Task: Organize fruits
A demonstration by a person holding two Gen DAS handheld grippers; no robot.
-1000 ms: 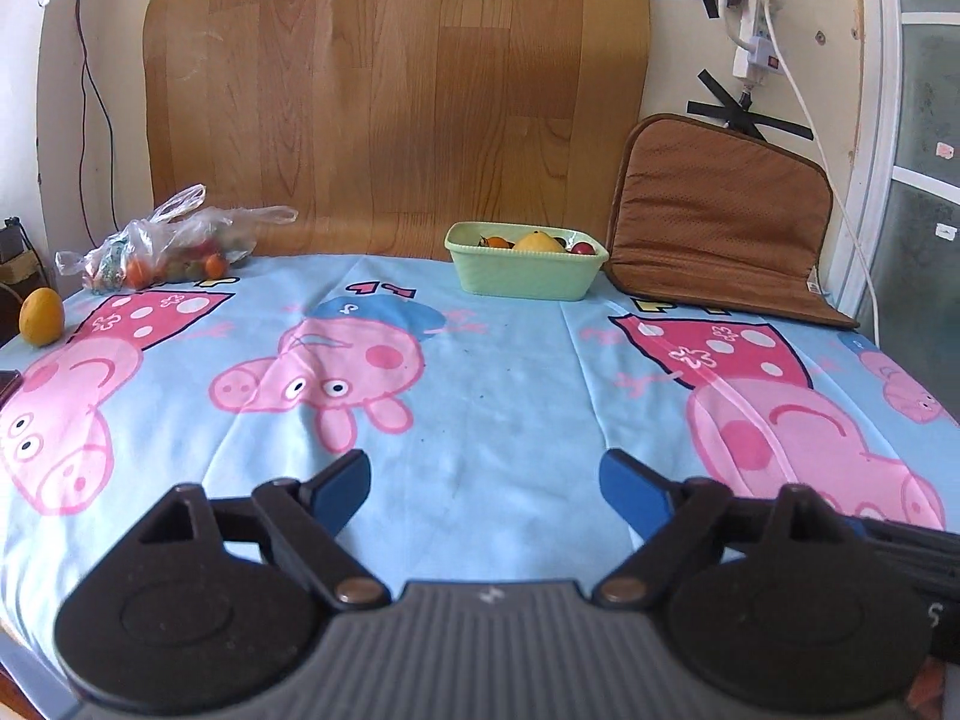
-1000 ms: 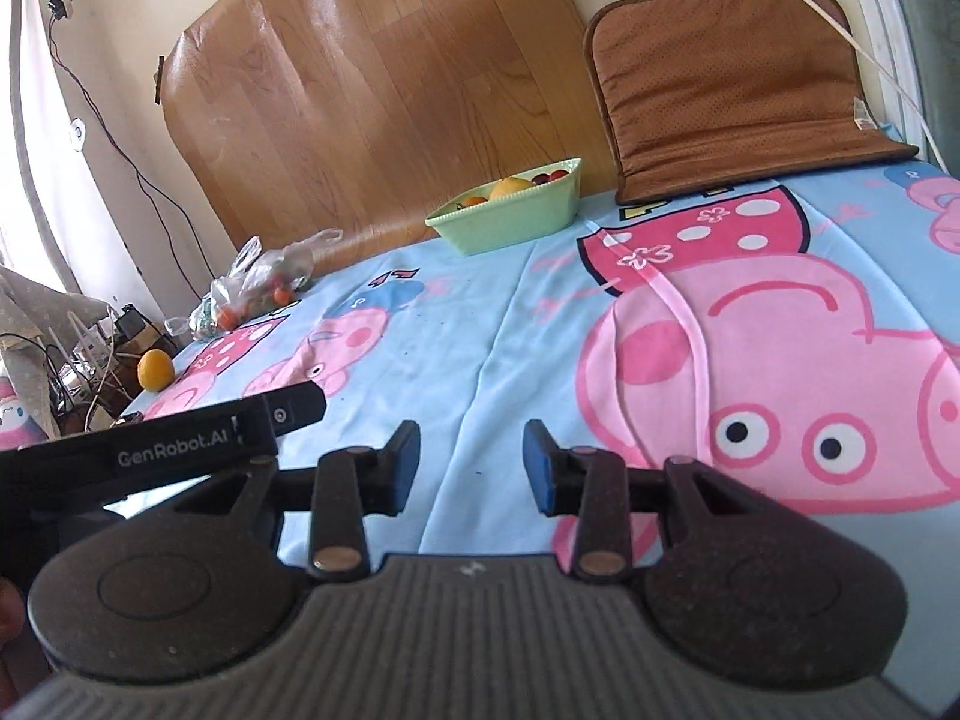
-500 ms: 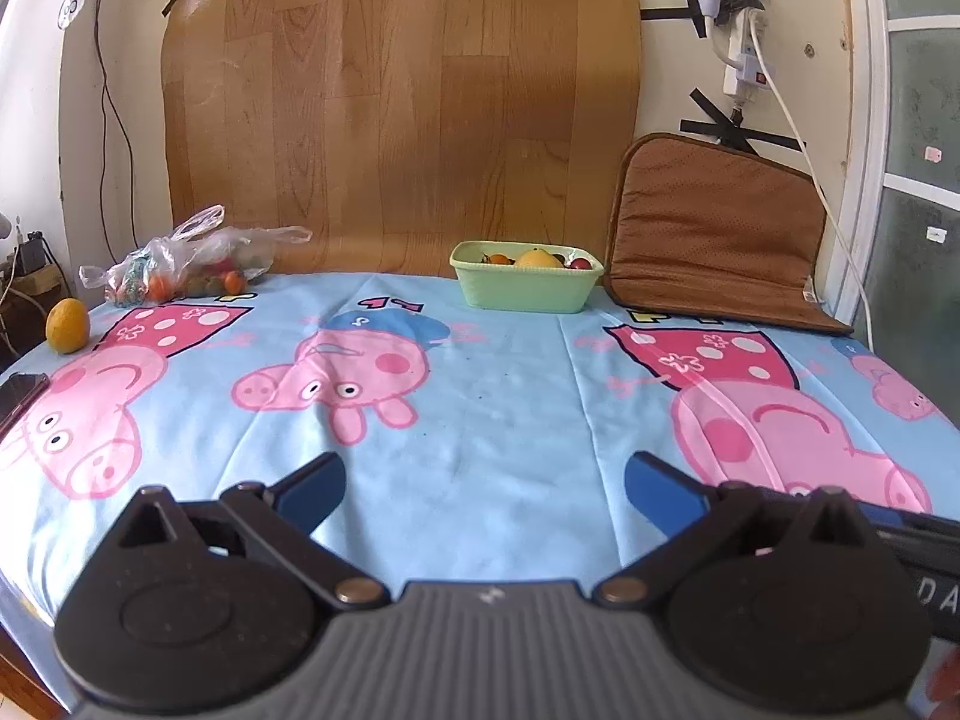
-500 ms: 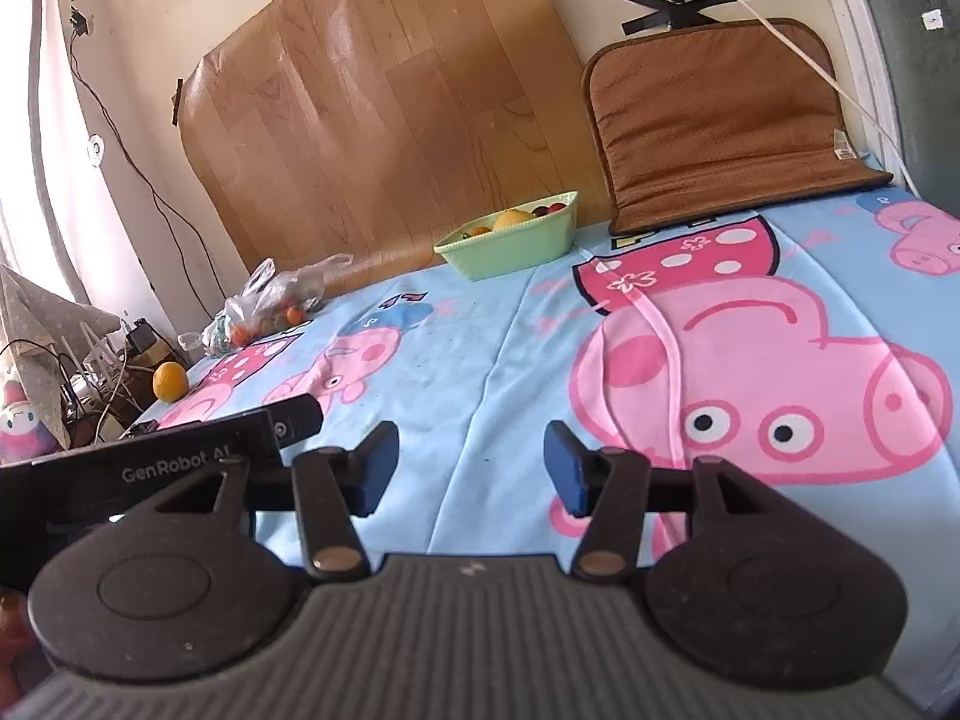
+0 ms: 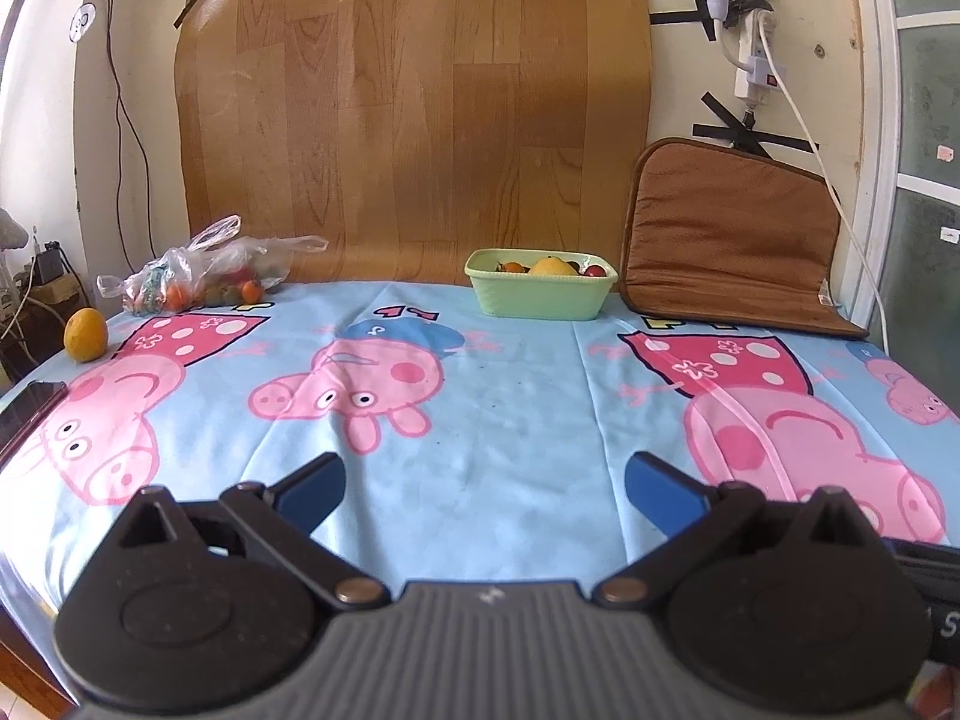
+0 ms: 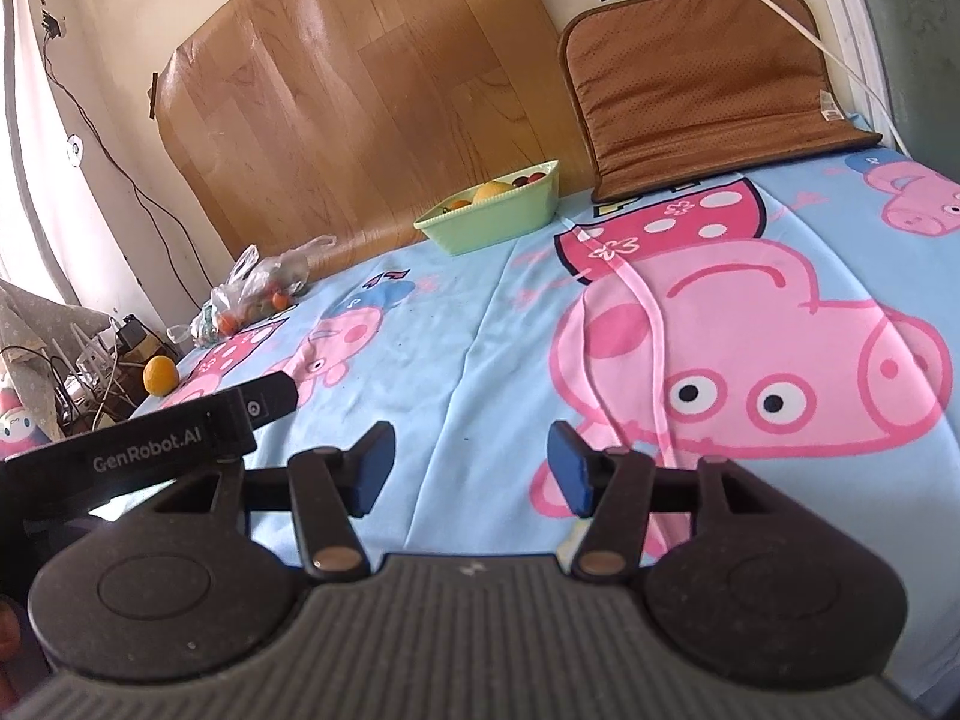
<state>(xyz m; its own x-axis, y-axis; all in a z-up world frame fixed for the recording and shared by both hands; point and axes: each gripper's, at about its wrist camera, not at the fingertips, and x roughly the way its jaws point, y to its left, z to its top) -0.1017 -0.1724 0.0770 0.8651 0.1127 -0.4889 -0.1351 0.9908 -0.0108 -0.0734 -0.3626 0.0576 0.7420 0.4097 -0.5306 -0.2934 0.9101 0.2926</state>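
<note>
A lone orange (image 5: 86, 335), round and dull-skinned, sits at the bench's left edge; more fruit fills the green bowl (image 5: 542, 294) at the back edge. Left gripper (image 5: 485, 489) and right gripper (image 6: 471, 468) both gape, holding nothing.

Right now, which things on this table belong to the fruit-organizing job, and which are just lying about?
Job:
green bowl of fruit
loose orange
plastic bag of small fruit

Lying about:
brown cushion
phone at the table edge
power strip on the wall
</note>
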